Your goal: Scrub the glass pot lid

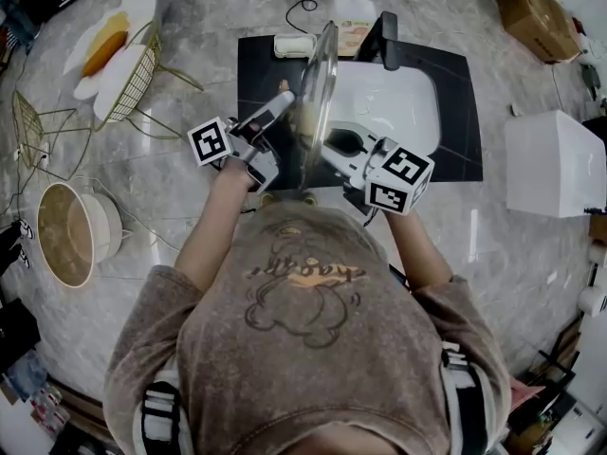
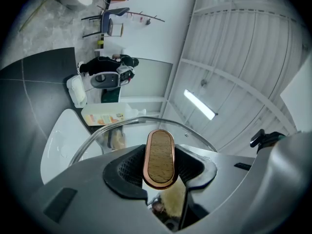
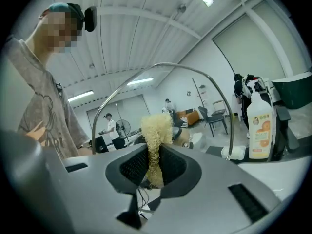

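the glass pot lid (image 1: 321, 83) is held on edge over the sink (image 1: 403, 102), presumably for drainage, its wooden knob (image 2: 160, 156) clamped in the left hand-held gripper (image 2: 161, 173); a fibre scrubber (image 3: 157, 126) is clamped in the right hand-held gripper (image 3: 153, 168).

Bright, even light fell from ceiling strip lights (image 2: 200, 104), leaving only soft shadows. The pale worktop (image 1: 180, 207) had a mild sheen, and the glass lid (image 1: 319, 83) caught faint reflections. Every view bowed toward dark rounded corners; the closest surfaces looked soft.
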Available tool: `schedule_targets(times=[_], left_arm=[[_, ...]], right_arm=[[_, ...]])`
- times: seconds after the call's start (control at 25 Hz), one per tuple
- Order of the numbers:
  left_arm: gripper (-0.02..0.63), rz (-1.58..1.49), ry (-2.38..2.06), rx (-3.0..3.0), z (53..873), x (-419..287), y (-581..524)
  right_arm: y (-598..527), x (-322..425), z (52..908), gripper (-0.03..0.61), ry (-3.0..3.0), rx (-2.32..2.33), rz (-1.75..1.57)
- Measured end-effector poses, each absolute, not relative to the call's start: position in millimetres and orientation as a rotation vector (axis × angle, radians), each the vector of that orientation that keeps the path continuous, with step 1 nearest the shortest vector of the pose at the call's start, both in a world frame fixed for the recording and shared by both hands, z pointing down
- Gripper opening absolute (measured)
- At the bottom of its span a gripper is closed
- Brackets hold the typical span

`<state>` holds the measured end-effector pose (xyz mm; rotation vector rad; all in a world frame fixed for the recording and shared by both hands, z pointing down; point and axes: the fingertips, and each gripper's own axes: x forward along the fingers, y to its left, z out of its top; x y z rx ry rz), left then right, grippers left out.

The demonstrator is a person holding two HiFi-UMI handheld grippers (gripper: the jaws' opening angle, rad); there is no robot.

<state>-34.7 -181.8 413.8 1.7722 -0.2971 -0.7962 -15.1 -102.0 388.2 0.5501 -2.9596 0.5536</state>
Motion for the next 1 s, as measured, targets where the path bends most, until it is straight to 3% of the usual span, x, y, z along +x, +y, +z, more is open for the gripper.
schedule_targets(times=[0.52, 1.0], left_arm=[[0.183, -0.78, -0.244, 1.749, 410.8, -19.7, -172.4], [0.183, -0.79, -0.226, 1.741, 405.1, -19.9, -166.8]], right_arm=[[-164.3, 8.4, 355.6, 0.048, -3.017, 0.762, 0.484], [-208.4, 14.8, 383.1, 0.048, -2.969, 0.891, 0.539]])
